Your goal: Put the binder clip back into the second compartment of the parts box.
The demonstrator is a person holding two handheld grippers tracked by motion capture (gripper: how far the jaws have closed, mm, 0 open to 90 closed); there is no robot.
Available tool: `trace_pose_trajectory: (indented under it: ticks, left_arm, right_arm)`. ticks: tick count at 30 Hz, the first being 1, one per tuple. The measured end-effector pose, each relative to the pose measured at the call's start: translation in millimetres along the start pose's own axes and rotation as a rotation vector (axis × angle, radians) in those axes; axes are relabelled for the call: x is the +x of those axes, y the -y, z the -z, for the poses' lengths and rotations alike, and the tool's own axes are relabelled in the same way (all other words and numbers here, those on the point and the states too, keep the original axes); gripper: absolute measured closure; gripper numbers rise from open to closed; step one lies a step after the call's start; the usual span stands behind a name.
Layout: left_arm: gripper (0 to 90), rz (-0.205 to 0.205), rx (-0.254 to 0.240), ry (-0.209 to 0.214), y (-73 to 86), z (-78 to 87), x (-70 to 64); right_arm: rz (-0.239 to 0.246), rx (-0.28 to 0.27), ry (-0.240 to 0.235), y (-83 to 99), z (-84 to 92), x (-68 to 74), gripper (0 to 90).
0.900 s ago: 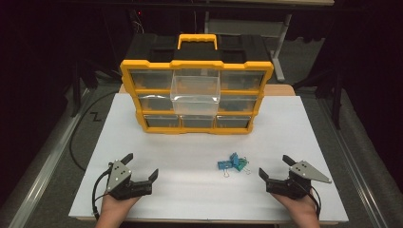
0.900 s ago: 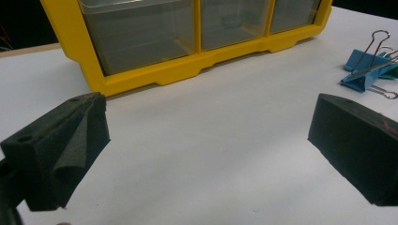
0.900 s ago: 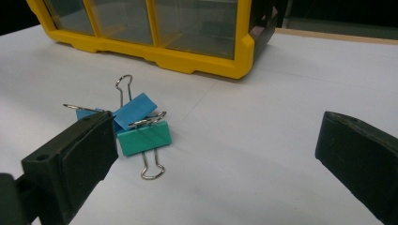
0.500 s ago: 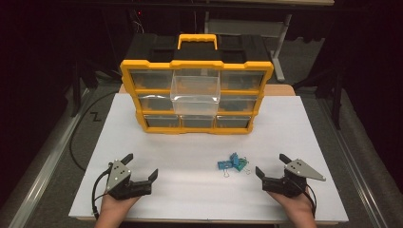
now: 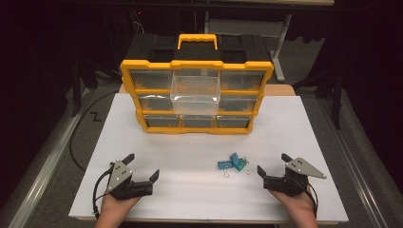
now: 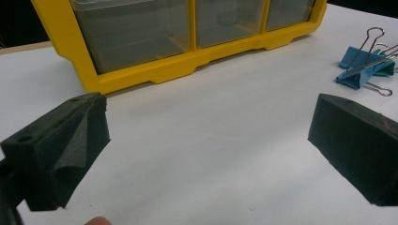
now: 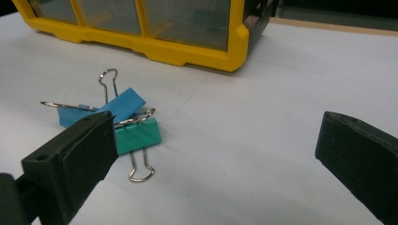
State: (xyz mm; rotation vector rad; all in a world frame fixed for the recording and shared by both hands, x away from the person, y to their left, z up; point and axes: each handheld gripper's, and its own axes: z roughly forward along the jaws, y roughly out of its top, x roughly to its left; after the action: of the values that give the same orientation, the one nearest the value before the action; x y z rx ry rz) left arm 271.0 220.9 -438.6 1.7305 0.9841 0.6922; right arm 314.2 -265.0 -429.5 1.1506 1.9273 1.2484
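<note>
A small heap of binder clips (image 5: 233, 164), blue and green, lies on the white tabletop (image 5: 199, 147). My right gripper (image 5: 273, 163) rests just right of the heap, open with nothing between its jaws. In the right gripper view the blue clip (image 7: 124, 105) and green clip (image 7: 138, 135) lie beside the left jaw of the gripper (image 7: 216, 124). My left gripper (image 5: 142, 165) sits open and empty near the front left. From the left gripper (image 6: 211, 108) the clips (image 6: 363, 68) lie off to the far right.
A yellow drawer organizer (image 5: 197, 128) with a black top stands at the back of the table. Its clear middle drawer (image 5: 195, 92) is pulled out. Its base (image 6: 155, 70) (image 7: 187, 51) faces both grippers. Bare white surface lies between the hands.
The right gripper has edged slightly left, toward the clips. The left gripper and the clips have stayed put.
</note>
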Motion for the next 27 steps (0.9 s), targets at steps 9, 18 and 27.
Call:
trace_pose_trajectory:
  ticks: [9, 18, 27]
  left_arm:
    - [0.2, 0.014, 0.002, -0.002, 0.2, 0.2, 1.6]
    - [0.2, 0.025, 0.015, -0.002, 1.9, -1.7, 2.4]
    - [0.2, 0.027, 0.015, 0.008, 2.9, -0.6, 4.7]
  right_arm:
    - [0.021, 0.117, 0.009, 0.4, -7.1, -0.5, 0.3]
    - [0.006, 0.188, 0.008, 2.9, -11.9, -1.8, 0.4]
    - [0.011, 0.287, 0.001, 0.2, -21.5, 1.1, 1.0]
